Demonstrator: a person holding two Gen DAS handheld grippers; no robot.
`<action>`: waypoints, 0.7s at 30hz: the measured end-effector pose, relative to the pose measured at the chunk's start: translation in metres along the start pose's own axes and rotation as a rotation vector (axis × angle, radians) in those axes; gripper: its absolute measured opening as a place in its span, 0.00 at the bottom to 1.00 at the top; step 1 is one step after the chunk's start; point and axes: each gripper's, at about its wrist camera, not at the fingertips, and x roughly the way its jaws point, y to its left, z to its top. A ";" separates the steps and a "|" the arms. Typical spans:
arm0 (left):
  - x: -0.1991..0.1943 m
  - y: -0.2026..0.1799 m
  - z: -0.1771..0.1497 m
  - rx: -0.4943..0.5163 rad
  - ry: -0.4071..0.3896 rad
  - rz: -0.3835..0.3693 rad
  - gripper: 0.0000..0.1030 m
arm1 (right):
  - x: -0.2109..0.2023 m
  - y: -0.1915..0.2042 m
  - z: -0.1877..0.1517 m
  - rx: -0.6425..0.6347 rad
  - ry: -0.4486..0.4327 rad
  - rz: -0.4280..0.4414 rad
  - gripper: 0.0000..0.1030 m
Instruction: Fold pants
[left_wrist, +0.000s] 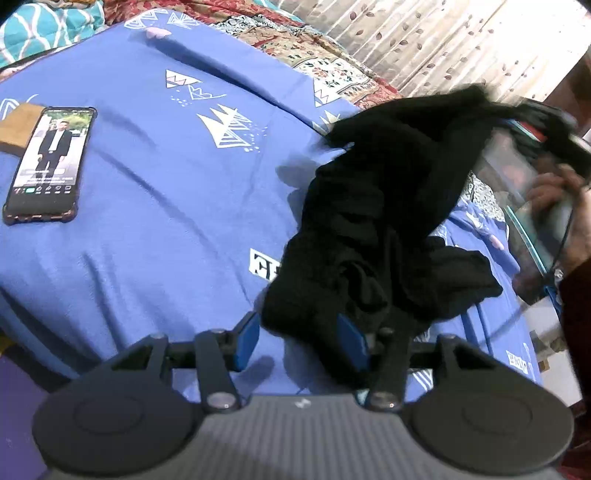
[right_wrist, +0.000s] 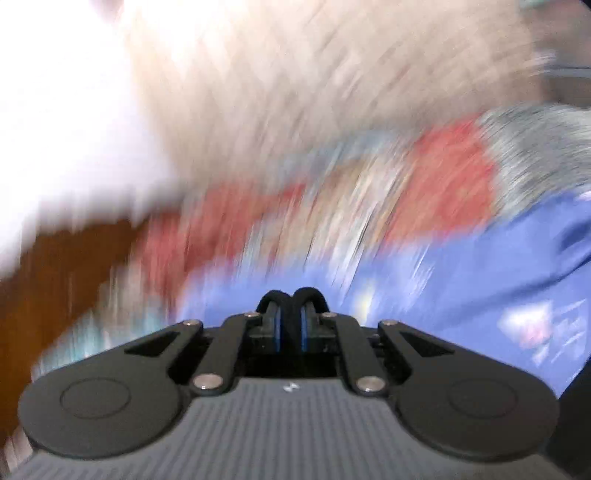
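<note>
Now, through my left wrist camera, my left tongs (left_wrist: 303, 341) stand parted over the bed's blue sheet (left_wrist: 155, 229), the black pants (left_wrist: 384, 229) bunched before them; one fold drapes over the right-hand blue pad, and nothing is pinched. A phone (left_wrist: 46, 164) lies on the sheet far to the left. At the right edge my right hand (left_wrist: 557, 206) shows, blurred, the pants rising toward it. Through my right wrist camera, heavily smeared, my right tongs (right_wrist: 290, 321) are clenched, the pads close together; whether cloth sits between them I cannot tell.
</note>
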 end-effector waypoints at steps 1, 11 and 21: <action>0.003 -0.001 0.002 0.006 -0.004 0.000 0.46 | -0.022 -0.017 0.016 0.052 -0.099 -0.063 0.12; 0.056 -0.001 0.022 -0.024 0.088 -0.058 0.67 | -0.098 -0.158 -0.035 0.283 0.006 -0.624 0.85; 0.079 -0.013 0.015 0.015 0.117 -0.049 0.41 | -0.044 -0.070 -0.066 0.025 0.303 -0.309 0.85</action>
